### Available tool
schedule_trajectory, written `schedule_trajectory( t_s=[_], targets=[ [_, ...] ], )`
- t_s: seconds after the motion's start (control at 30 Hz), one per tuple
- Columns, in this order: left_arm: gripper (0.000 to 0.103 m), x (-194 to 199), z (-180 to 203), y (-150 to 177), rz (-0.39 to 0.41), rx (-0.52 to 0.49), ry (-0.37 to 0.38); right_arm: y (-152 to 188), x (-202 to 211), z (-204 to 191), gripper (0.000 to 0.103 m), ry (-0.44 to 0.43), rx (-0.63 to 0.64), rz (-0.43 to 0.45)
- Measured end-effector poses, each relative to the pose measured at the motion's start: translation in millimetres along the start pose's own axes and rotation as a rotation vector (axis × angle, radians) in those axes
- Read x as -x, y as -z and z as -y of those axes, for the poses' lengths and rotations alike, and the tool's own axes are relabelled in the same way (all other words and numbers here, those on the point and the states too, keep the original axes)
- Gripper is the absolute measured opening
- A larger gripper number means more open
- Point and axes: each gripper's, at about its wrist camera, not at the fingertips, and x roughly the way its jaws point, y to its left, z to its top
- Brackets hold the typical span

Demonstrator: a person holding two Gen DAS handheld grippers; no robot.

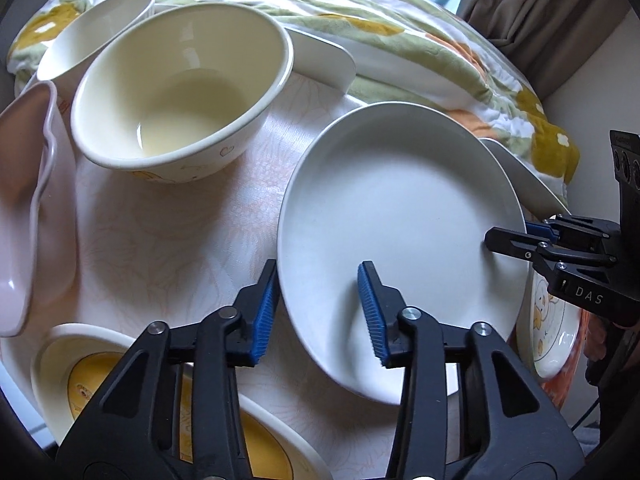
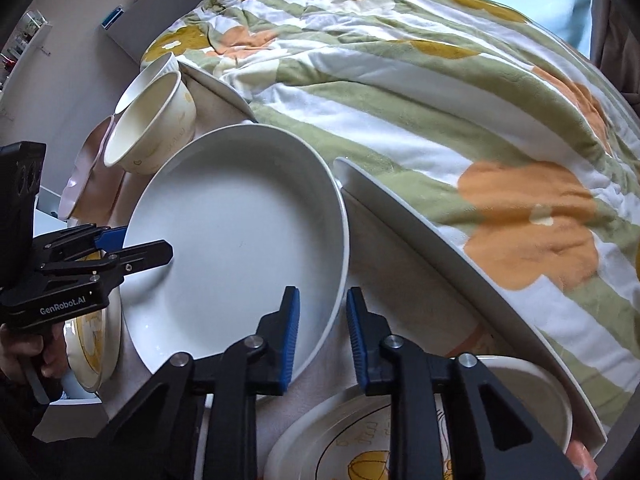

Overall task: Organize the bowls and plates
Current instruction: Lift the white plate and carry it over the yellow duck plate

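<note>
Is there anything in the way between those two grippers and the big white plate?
Nothing visible. The left gripper and the right gripper each straddle opposite rims of the large round white plate, with only the rim between the blue pads; neighbouring dishes sit clear of them.

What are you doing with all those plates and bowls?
A person holds a hand-held gripper in each hand, and both are around the rim of the big white plate on the table. The left hand-held gripper straddles its near rim, one finger inside the plate and one outside. The right hand-held gripper does the same on the opposite rim. The cream bowl sits untouched nearby.
</note>
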Motion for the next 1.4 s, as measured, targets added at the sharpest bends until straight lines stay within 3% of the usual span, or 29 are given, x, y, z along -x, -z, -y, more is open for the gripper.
schedule_trajectory(
  t_s=[0.07, 0.23, 0.87, 1.13, 1.4],
  targets=[
    [0.026, 1, -2, -1, 0.009, 0.008, 0.003, 1, 0, 0, 0.017, -0.013, 0.001, 0.006],
    [0.02, 3, -9, 0, 0.013, 0.02, 0.01, 0, -1, 2, 0.016, -0.028, 0.007, 0.018],
    [0.02, 34, -2, 1, 0.028, 0.004, -0.015, 1, 19, -10, 0.016, -0.008, 0.008, 0.052],
    [0.02, 83, -15, 12, 0.087, -0.029, 0.021, 10, 48, -44, 0.016, 0.013, -0.019, 0.088],
    [0.02, 133, -57, 43, 0.093, -0.127, 0.086, 47, 74, -112, 0.016, 0.045, -0.14, 0.153]
  ],
)
